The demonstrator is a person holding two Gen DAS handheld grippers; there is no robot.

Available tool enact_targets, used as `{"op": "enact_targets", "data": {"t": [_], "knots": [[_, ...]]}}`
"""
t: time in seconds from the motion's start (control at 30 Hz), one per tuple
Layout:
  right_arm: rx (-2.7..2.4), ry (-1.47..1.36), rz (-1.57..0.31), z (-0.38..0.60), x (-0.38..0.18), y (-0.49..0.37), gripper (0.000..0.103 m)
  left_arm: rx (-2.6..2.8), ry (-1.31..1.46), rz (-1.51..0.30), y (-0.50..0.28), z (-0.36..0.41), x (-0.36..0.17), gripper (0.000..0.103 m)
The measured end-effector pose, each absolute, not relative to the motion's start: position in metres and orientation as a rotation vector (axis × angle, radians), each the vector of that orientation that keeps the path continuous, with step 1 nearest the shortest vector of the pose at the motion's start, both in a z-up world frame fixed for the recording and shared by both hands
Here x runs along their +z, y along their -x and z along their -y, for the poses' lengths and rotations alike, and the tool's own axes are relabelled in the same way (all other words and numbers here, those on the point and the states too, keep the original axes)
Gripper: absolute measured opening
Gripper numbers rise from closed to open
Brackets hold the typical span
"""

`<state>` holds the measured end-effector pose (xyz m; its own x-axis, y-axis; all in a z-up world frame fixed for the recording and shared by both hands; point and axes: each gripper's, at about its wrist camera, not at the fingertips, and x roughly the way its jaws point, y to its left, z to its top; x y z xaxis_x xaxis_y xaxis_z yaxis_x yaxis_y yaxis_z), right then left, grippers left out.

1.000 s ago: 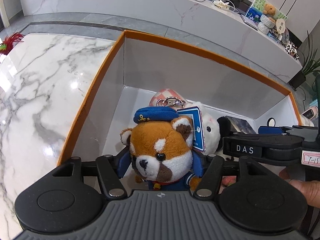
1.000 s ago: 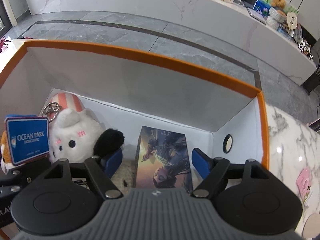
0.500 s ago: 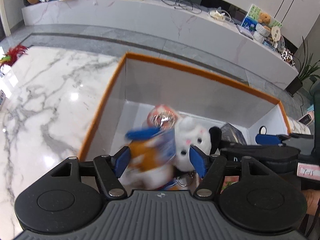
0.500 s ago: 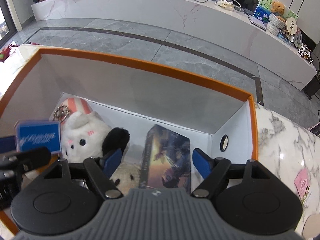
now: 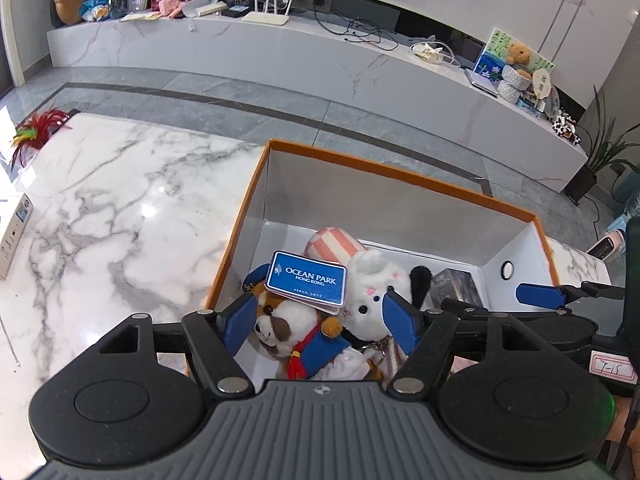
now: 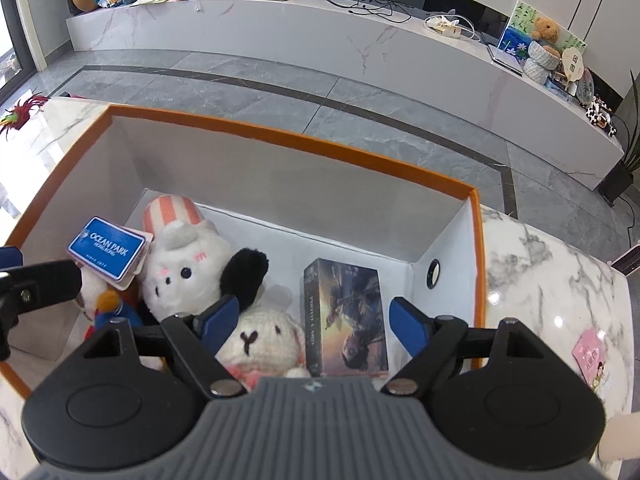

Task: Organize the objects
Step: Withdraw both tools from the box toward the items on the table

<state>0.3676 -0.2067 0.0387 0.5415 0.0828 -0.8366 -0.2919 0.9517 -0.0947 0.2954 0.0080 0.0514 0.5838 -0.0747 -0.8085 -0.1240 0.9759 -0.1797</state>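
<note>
An orange-rimmed white box [image 5: 240, 236] stands on the marble table. Inside lie a red panda plush [image 5: 288, 324] with a blue Ocean Park tag [image 5: 307, 282], a white plush with a striped hat [image 6: 180, 256], a small knitted white plush [image 6: 260, 340] and a dark picture box [image 6: 346, 316]. My left gripper [image 5: 320, 322] hovers over the red panda, jaws opening, pads clear of it. My right gripper [image 6: 315, 322] hangs above the knitted plush and the picture box. Its jaws are opening too, and its pads touch nothing.
A red feathery ornament [image 5: 32, 136] and a white carton [image 5: 12, 236] sit at the table's left edge, and a pink card [image 6: 588, 354] lies right of the box. Beyond the table are grey floor tiles and a long marble bench [image 6: 360, 48] with clutter.
The left gripper let go of the red panda plush, which dropped into the box beside the white plush. Both grippers rose and their jaws widened.
</note>
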Motion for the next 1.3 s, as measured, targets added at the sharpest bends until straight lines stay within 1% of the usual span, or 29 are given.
{"op": "enact_targets", "data": {"t": [0.43, 0.6, 0.8, 1.07, 1.3], "knots": [[0.227, 0.230, -0.914, 0.206, 0.080, -0.313, 0.085, 0.028, 0.159, -0.889, -0.250, 0.000, 0.091, 0.082], [0.220, 0.227, -0.890, 0.204, 0.096, -0.284, 0.087, 0.040, 0.135, -0.880, -0.230, -0.003, 0.096, 0.082], [0.221, 0.228, -0.864, 0.203, 0.108, -0.243, 0.087, 0.040, 0.100, -0.870, -0.208, -0.005, 0.100, 0.082], [0.229, 0.198, -0.825, 0.200, 0.111, -0.188, 0.089, 0.033, 0.047, -0.855, -0.177, -0.006, 0.101, 0.082], [0.244, 0.169, -0.808, 0.200, 0.096, -0.153, 0.089, 0.034, -0.031, -0.839, -0.153, -0.004, 0.095, 0.082]]}}
